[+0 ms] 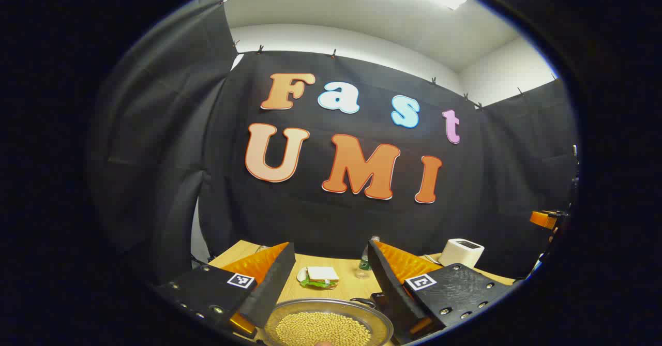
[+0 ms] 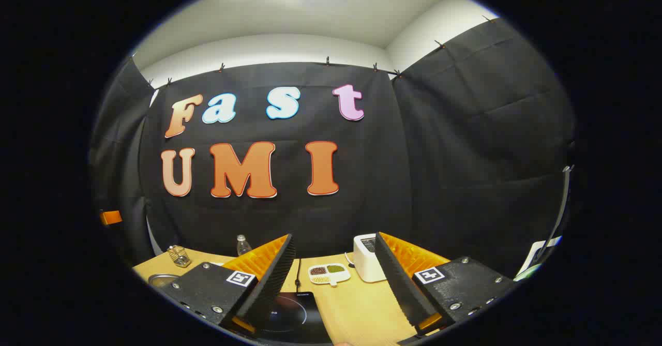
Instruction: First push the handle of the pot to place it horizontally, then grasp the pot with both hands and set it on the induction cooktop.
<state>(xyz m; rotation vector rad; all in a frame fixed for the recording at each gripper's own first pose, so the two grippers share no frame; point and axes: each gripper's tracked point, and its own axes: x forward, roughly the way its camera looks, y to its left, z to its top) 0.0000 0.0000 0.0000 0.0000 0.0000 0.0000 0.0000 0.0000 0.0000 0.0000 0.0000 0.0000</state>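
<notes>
Left gripper view: the left gripper point(image 1: 327, 279) is hovering with its fingers spread wide and nothing between them. Directly below and ahead of the gap, a round grey metal pot point(image 1: 327, 326) filled with pale yellow beans is sitting on the light wooden table point(image 1: 351, 284). A dark handle stub point(image 1: 363, 301) is showing at the pot's far right rim, close by the right finger. Beyond the pot, a sandwich on a small plate point(image 1: 320, 276) is lying between the fingers, with a clear plastic bottle point(image 1: 365, 264) just to its right. A white box-shaped appliance point(image 1: 461, 252) is standing farther right.

Right gripper view: the right gripper point(image 2: 336, 279) is likewise released, jaws apart and empty. The flat black induction cooktop point(image 2: 292, 317) is lying below, against the left finger. Ahead, a white divided dish of grains point(image 2: 328, 273) is resting beside the white appliance point(image 2: 368, 258). The pot's rim point(image 2: 161, 280) is showing at far left.
</notes>
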